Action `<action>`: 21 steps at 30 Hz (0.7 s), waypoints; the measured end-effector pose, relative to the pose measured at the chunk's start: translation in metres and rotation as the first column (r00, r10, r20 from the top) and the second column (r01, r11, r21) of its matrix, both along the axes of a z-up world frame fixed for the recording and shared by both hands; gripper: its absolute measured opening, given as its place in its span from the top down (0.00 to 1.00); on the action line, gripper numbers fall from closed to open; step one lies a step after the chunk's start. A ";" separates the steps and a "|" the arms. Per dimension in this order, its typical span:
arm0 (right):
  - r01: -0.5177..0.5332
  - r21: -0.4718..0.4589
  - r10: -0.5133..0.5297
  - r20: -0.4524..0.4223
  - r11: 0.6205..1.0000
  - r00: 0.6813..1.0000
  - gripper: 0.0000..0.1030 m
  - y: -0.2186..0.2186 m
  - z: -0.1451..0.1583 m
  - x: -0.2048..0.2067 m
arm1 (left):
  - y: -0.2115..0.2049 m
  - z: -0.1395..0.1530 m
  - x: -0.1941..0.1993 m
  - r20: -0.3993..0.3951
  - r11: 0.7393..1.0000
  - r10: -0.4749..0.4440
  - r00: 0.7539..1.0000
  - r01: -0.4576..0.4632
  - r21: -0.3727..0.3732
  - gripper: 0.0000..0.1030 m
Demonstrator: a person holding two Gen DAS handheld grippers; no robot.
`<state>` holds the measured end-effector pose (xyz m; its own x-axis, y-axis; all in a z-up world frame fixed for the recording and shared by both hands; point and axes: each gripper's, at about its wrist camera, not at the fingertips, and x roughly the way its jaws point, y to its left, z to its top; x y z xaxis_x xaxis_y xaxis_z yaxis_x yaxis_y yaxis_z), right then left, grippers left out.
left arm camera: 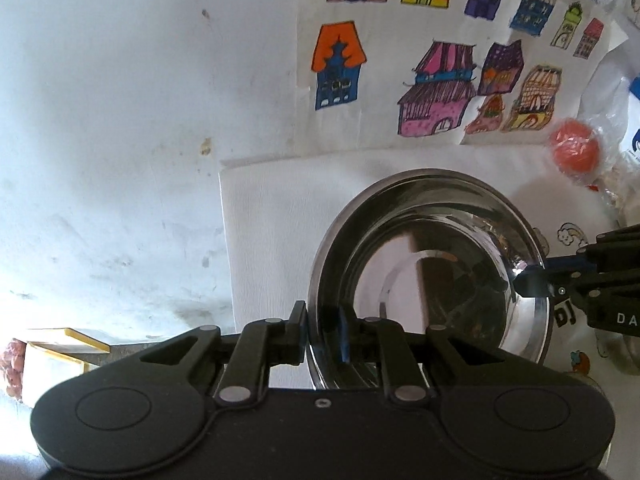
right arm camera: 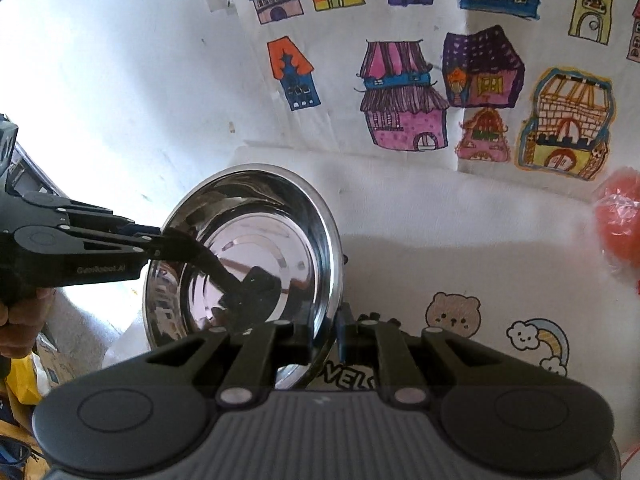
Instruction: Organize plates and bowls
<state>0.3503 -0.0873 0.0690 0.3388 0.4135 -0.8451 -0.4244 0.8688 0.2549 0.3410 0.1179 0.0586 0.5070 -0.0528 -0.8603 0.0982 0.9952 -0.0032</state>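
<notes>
A shiny steel bowl point(left arm camera: 432, 264) is held up off the table, tilted, by both grippers. My left gripper point(left arm camera: 323, 336) is shut on the bowl's left rim, one finger outside and one inside. My right gripper point(right arm camera: 325, 334) is shut on the bowl's point(right arm camera: 256, 252) right rim. In the left wrist view the right gripper point(left arm camera: 532, 280) shows clamped at the bowl's far right rim. In the right wrist view the left gripper point(right arm camera: 176, 246) shows clamped at the bowl's left rim.
A white cloth point(left arm camera: 272, 216) covers the table below. A sheet of coloured house drawings point(right arm camera: 400, 92) hangs on the white wall point(left arm camera: 120, 120). An orange ball in a plastic bag point(left arm camera: 574, 150) lies at the right. Cartoon stickers point(right arm camera: 452, 314) mark the cloth. Boxes point(left arm camera: 60, 350) sit at lower left.
</notes>
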 end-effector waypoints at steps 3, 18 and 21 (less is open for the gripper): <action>-0.005 -0.002 0.005 0.006 1.000 1.000 0.88 0.004 -0.001 0.001 | -0.002 -0.003 0.001 0.002 1.000 0.000 1.000 0.000 0.016 0.83; -0.022 -0.040 0.023 0.033 0.999 0.999 0.87 0.004 0.005 -0.007 | -0.007 -0.008 0.002 -0.013 0.999 0.002 1.000 -0.001 0.052 0.82; -0.026 -0.063 0.030 0.065 0.998 0.997 0.84 0.007 0.007 -0.008 | -0.009 -0.004 0.001 0.010 0.998 0.003 1.000 -0.004 0.067 0.82</action>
<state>0.3426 -0.0801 0.0764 0.3834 0.3708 -0.8459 -0.4632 0.8695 0.1712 0.3417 0.1086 0.0544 0.5157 0.0070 -0.8567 0.0943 0.9934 0.0648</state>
